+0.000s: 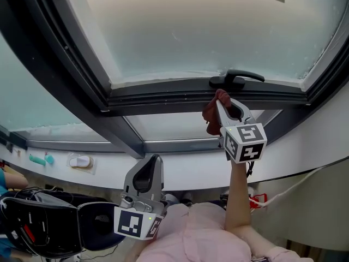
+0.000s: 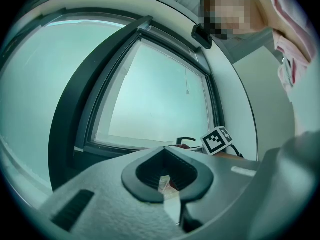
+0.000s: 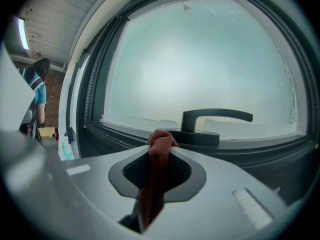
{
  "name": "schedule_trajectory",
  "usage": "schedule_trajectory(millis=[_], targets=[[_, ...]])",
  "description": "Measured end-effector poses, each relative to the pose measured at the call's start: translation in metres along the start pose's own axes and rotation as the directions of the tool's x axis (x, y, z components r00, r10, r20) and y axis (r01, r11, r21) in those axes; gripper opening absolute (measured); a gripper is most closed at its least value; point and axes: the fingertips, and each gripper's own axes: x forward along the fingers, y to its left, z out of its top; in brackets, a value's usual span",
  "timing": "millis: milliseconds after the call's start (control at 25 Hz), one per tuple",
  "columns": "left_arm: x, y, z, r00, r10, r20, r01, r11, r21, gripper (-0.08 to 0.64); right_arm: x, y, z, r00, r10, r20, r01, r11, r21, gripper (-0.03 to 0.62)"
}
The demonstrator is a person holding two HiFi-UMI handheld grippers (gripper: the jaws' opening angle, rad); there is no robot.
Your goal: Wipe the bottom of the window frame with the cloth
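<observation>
Right gripper (image 1: 222,103) clamps red cloth (image 1: 211,118) at window frame (image 1: 163,98) bottom, handle (image 1: 235,78) at its 1 o'clock. Left gripper (image 1: 151,162) closed, empty, at 7 o'clock.

This looks like an office or a similar workroom in a large building. Just ahead of the right hand-held gripper (image 1: 221,101) runs a heavy dark metal window frame (image 1: 163,98) with a black lever handle (image 1: 235,78), holding several wide, hazy panes side by side. Below the gripper lies a long white sill (image 1: 180,171). Lower and to its left stands what looks like a black office chair (image 1: 49,228) among cables (image 1: 32,192). Far to its left, the right gripper view shows a strip light (image 3: 22,33) in a slatted ceiling and a person in a teal top (image 3: 39,91).
</observation>
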Motion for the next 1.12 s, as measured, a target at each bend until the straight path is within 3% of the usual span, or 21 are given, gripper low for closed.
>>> schedule_trajectory(millis=[600, 1120], targets=[[-0.006, -0.003, 0.0, 1.0, -0.012, -0.013, 0.012, 1.0, 0.002, 0.0, -0.015, -0.036, -0.008, 0.995, -0.104, 0.007, 0.104, 0.994, 0.045, 0.054], [-0.017, 0.003, 0.006, 0.999, -0.043, 0.003, 0.043, 0.999, -0.006, 0.0, -0.015, -0.038, -0.01, 0.987, -0.158, -0.014, 0.158, 0.987, 0.001, 0.054]])
